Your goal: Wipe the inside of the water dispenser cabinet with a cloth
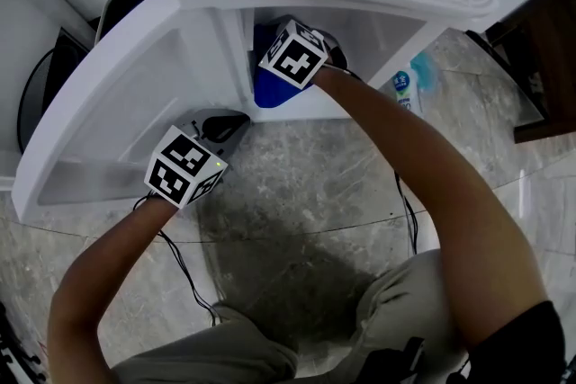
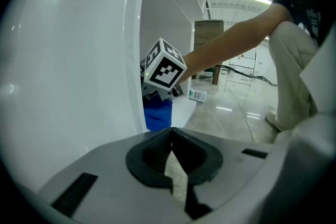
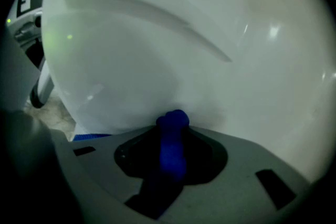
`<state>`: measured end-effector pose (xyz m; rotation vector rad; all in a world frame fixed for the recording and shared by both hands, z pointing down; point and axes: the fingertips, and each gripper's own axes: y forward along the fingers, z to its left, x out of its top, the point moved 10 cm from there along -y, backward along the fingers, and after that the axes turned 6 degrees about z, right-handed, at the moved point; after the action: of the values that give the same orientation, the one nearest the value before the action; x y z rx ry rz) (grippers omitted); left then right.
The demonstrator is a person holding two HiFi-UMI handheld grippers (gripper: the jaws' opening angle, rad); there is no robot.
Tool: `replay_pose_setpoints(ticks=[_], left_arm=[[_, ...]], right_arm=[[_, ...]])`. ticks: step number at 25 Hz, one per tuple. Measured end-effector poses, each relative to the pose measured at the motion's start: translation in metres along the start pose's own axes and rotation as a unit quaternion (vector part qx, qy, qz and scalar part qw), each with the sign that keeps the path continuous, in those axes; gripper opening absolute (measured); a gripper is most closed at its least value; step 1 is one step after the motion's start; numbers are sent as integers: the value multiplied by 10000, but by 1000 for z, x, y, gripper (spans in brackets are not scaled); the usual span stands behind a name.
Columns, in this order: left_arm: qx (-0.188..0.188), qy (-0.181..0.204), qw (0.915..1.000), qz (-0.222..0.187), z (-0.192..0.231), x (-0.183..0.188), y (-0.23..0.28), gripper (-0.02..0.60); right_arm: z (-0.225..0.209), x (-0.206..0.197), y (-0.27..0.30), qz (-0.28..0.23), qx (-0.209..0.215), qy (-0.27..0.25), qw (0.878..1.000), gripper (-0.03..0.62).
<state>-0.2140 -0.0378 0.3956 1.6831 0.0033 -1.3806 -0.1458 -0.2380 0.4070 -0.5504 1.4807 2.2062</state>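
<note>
Right gripper view: right claw (image 3: 171, 126) pinches blue cloth (image 3: 172, 147) against cabinet wall (image 3: 184, 60); left claw (image 2: 170, 134) fully closed, empty.

A small white bottle with a teal label (image 1: 407, 91) rests on the grey marbled floor (image 1: 297, 193). Dark wooden furniture (image 1: 551, 40) stands near it, toward the floor's right edge.

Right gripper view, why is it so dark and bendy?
Right gripper view: dim, likely because the right tool sits inside the cabinet with the blue cloth; the wide lens curves edges. Left gripper view: bright, glare streaks on the door. Head view: shadow on the floor.
</note>
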Motion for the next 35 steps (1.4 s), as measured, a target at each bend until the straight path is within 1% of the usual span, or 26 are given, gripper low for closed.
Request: replay_pose_setpoints(ticks=[3, 5, 6, 8, 10, 12, 13, 14, 17, 19, 21, 23, 25, 27, 29, 32, 35], left_arm=[[9, 93, 10000, -16, -1, 6, -1, 8], [-7, 103, 9999, -58, -3, 11, 0, 8], [-16, 60, 9999, -95, -4, 13, -1, 8], [-17, -63, 9998, -178, -3, 17, -1, 8], [-3, -91, 9997, -217, -3, 21, -1, 8], [-1, -29, 9998, -207, -3, 24, 1, 8], [-13, -18, 9998, -208, -3, 25, 2, 8], [-35, -56, 9997, -222, -4, 26, 3, 8], [-126, -389, 9989, -244, -8, 22, 5, 8], [-169, -488, 9984, -236, -11, 24, 10, 8], [-181, -516, 9981, -278, -13, 29, 10, 8], [-159, -658, 9970, -365, -13, 30, 5, 8], [-138, -776, 9959, -449, -14, 33, 1, 8], [-81, -569, 9974, -439, -15, 37, -2, 8], [-15, -428, 9982, -425, -15, 37, -6, 8], [-7, -497, 9978, -444, -15, 32, -13, 8], [-34, -482, 9982, -365, -18, 23, -19, 8]], right_arm=[[8, -6, -10, -126, 511, 317, 9981, 91], [7, -7, -20, -250, 650, 802, 9943, 91], [4, -6, -27, -349, 602, 1057, 9920, 91], [-5, -3, -46, -599, 321, 1432, 9874, 91], [-14, 0, -66, -910, -77, 1623, 9825, 91], [-21, 6, -88, -1340, -489, 1655, 9758, 91], [-24, 10, -100, -1607, -677, 1677, 9703, 91], [-26, 15, -112, -1902, -843, 1752, 9623, 91], [-22, 24, -139, -2800, -1257, 2105, 9282, 91], [-13, 27, -151, -3242, -1535, 2137, 9087, 91], [-4, 38, -155, -3553, -1619, 1982, 8991, 91], [2, 52, -156, -3842, -1608, 2021, 8864, 91], [2, 57, -157, -4028, -1679, 2245, 8713, 91], [-3, 58, -157, -4095, -1826, 2335, 8628, 91], [-11, 62, -153, -4100, -1948, 2323, 8602, 90], [-28, 67, -143, -4065, -2084, 2381, 8571, 89], [-44, 71, -132, -4009, -2176, 2486, 8545, 89]])
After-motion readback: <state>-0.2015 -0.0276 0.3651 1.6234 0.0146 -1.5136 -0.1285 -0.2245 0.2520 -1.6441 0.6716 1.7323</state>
